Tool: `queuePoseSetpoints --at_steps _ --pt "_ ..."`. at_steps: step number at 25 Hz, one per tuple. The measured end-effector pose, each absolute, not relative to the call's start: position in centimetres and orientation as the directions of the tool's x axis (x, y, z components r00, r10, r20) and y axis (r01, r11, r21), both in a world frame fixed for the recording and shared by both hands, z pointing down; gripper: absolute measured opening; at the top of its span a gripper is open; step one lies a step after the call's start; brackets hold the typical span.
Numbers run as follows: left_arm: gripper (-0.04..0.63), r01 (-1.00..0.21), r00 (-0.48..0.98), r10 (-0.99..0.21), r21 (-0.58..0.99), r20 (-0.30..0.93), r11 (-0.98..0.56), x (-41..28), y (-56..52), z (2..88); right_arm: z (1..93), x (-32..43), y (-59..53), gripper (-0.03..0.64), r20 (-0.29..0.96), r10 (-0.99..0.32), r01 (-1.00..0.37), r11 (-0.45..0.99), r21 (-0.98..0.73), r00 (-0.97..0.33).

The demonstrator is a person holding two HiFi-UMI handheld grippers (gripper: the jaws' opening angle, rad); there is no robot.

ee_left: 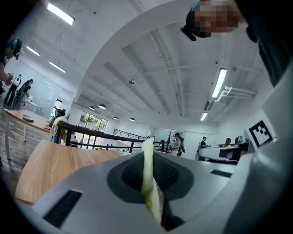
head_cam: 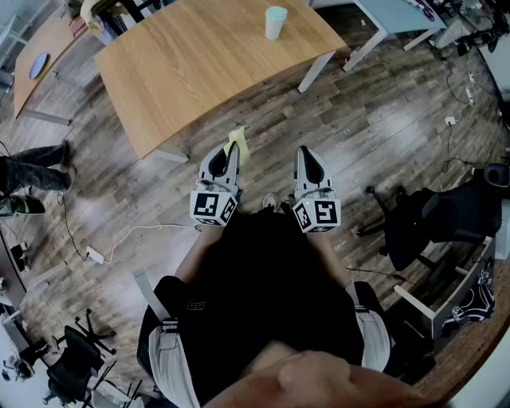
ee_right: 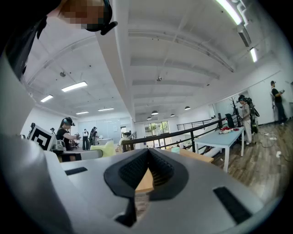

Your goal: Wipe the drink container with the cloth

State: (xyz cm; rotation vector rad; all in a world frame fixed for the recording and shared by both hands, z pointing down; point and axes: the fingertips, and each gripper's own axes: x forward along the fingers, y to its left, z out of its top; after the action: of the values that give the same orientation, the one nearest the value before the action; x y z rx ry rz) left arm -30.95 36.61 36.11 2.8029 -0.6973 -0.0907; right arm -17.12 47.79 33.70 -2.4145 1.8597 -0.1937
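Pale wood made up the table (head_cam: 199, 72) in the head view, which reached from the middle to the top of the picture. The drink container, a pale mint cup (head_cam: 275, 22), stood upright near the table's far right corner, well apart from both of your grippers. You held the grippers side by side in front of your body, over the dark plank floor (head_cam: 382, 127) and just short of the table's near edge. A yellow cloth (head_cam: 236, 142) stuck out from the tip of your left gripper (head_cam: 227, 158). Your right gripper (head_cam: 309, 164) showed nothing at its tip. A black office chair (head_cam: 446, 211) stood on the floor to your right.

In the left gripper view, the left gripper (ee_left: 147, 176) was clenched on the cloth (ee_left: 147, 153), which rose as a thin, pale yellow strip between the two dark pads. The table (ee_left: 59, 162) lay low on the left. Strip lights crossed the white ceiling above.

In the right gripper view, the right gripper (ee_right: 146, 157) was clenched with nothing in it. Its pads met at the tips, and a narrow wedge of the table (ee_right: 145, 182) showed in the gap below them. Just beyond the tips, a small mint shape (ee_right: 176, 149), too small to be sure of, seemed to be the cup. The cloth (ee_right: 104, 149) showed as a yellow patch to the left. A pale blue table (ee_right: 222, 136) stood on the right.
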Motion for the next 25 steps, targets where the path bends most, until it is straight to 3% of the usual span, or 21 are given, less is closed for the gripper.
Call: queuePoseSetpoints --at_steps 25 --pt "0.038 -0.476 0.873 -0.488 0.246 0.011 -0.845 -28.1 39.0 36.4 33.3 -14.9 50.0 0.034 -0.012 -0.977 -0.969 -0.211 -0.129 0.214"
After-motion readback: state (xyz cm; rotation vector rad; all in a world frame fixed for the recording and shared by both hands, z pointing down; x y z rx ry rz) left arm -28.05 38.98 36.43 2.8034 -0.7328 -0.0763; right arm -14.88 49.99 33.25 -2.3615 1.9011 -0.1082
